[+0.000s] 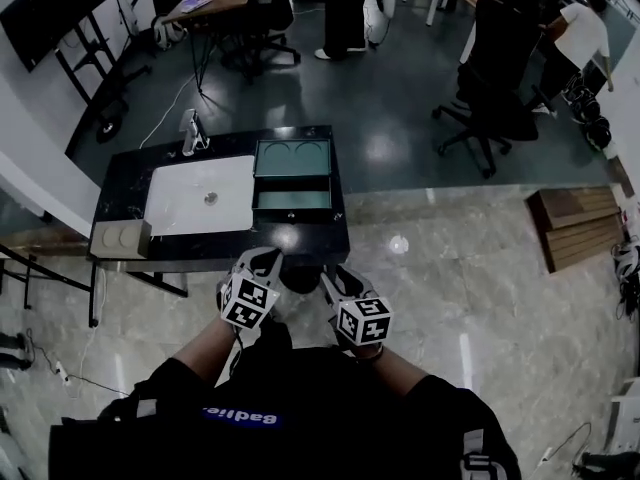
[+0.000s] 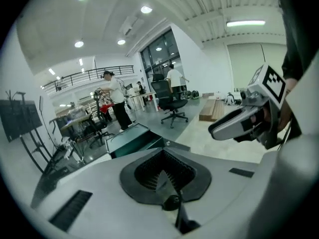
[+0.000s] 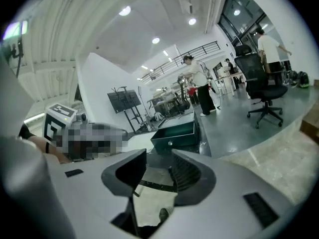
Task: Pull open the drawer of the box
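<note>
1. Left gripper (image 2: 162, 176): person is holding it close to the body, short of the table's near edge. Jaws are sitting together, ribbed pads meeting, nothing btwn them.
2. Right gripper (image 3: 158, 176): it is hovering just beside the left one, also short of the table. Jaws are standing moderately apart and empty; table edge and floor are showing through the gap.
3. Table (image 1: 310, 233): black top, standing in front of the person.
4. Box (image 1: 292, 158): green, sitting on the table's far-right part, w/ two round recesses in its top. Both grippers are pointing toward it, well apart from it.
5. Drawer (image 1: 292, 200): on the box's near side, looking pulled out toward the person. Front is facing the grippers and carrying a small knob (image 3: 170, 143).
6. White board (image 1: 200, 196): lying flat just left of the box.
7. Beige block (image 1: 120, 238): sitting at the table's near-left corner.
8. Wooden boards (image 1: 575, 226): lying on the floor, right of the table.
9. Office chair (image 1: 495, 78): standing beyond the table, far right.
</note>
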Tool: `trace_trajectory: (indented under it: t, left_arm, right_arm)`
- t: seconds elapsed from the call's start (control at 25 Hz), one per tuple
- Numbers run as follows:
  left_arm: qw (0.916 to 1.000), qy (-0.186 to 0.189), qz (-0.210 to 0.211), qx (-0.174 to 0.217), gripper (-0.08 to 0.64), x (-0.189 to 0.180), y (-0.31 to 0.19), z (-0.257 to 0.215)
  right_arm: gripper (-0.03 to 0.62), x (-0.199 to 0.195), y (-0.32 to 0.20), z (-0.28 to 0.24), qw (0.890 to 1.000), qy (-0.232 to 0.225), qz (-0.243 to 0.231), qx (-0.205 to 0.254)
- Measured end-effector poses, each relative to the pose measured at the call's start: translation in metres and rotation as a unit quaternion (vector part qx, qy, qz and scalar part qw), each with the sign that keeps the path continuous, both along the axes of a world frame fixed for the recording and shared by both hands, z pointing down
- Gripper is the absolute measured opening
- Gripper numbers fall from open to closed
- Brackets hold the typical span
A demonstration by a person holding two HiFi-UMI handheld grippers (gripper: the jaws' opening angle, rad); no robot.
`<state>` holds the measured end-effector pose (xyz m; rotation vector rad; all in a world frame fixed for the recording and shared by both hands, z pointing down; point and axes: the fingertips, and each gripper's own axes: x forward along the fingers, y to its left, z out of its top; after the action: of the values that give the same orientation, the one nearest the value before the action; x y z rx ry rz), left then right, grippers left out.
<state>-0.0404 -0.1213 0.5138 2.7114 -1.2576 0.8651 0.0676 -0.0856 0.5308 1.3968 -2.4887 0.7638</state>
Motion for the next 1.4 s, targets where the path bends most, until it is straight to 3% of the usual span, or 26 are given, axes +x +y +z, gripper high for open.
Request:
trace_trajectory:
  t: [0.24, 0.4, 0.68, 1.04, 1.28, 1.4]
  left_arm:
    - [0.9973, 0.072, 0.005, 0.010, 0.000, 0.012, 0.050, -0.033]
    - [0.9949, 0.082, 0.026, 0.053, 0.000, 0.012, 0.069, -0.054]
    - [0.9886, 0.121, 0.040, 0.079, 0.000, -0.024, 0.110, -0.098]
    - [0.9748, 0.207, 0.063, 0.056, 0.000, -0.065, 0.169, -0.119]
    - [0.9710, 0.221, 0.061, 0.067, 0.000, -0.077, 0.197, -0.135]
    - [0.9715, 0.219, 0.059, 0.070, 0.000, -0.069, 0.209, -0.140]
  right_arm:
    - [0.152, -0.012, 0.027, -0.042, 0.994, 0.046, 0.003, 0.101]
    - [0.152, -0.028, 0.038, -0.073, 0.980, 0.105, 0.024, 0.170]
    - [0.150, -0.079, 0.086, -0.126, 0.960, 0.139, 0.043, 0.239]
    - [0.150, -0.138, 0.138, -0.171, 0.944, 0.138, 0.035, 0.297]
    - [0.150, -0.158, 0.168, -0.177, 0.941, 0.157, 0.002, 0.301]
    - [0.147, -0.157, 0.181, -0.173, 0.948, 0.151, -0.017, 0.280]
